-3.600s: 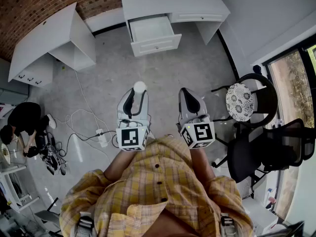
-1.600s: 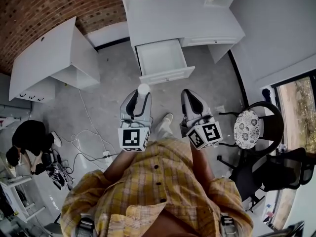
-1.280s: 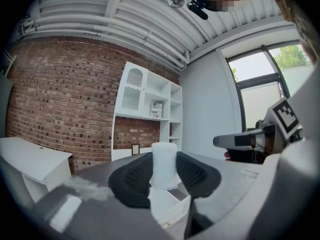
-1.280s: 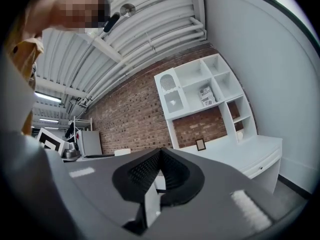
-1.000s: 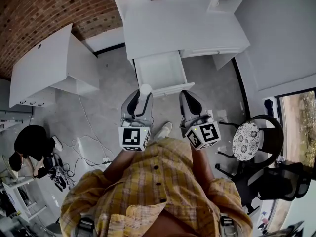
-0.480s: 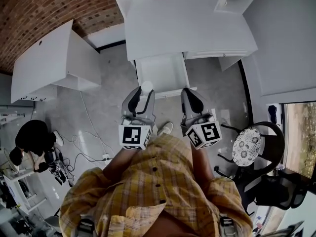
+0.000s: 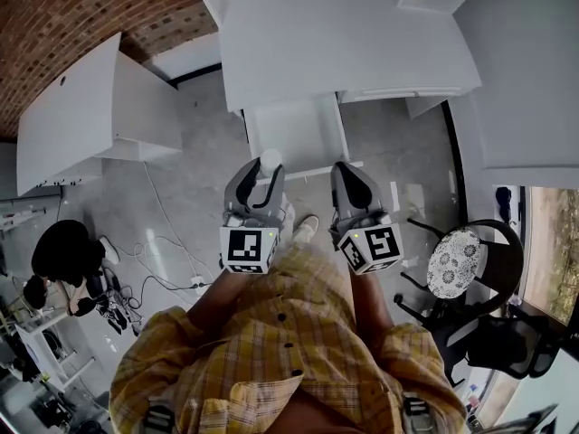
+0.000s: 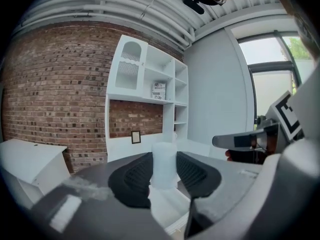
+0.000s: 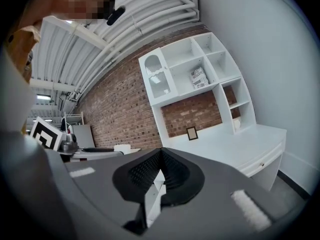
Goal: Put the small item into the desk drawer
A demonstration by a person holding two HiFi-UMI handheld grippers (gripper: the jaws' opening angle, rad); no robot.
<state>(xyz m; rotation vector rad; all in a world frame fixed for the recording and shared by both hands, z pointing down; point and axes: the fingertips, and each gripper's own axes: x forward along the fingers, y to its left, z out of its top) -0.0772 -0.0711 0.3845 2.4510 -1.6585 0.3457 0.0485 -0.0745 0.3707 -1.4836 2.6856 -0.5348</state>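
White cylinder (image 8: 164,165) pinched between fingers (image 8: 131,176) of left gripper (image 8: 164,175), right gripper (image 9: 159,178) fingers closed together empty, open desk drawer (image 7: 298,134) just ahead

Rough brick wall (image 8: 47,84), matt white desk (image 7: 344,43) (smooth)

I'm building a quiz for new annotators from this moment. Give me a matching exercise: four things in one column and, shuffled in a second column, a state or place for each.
Things
1. left claw
2. right claw
3. white desk drawer
4. round floral-patterned chair seat

States or places
A. pulled out of the white desk
B. shut, holding nothing
C. at the person's right, away from the desk
D. shut on a small white cylinder

Pairs: 1-D, 2-B, 3-A, 4-C
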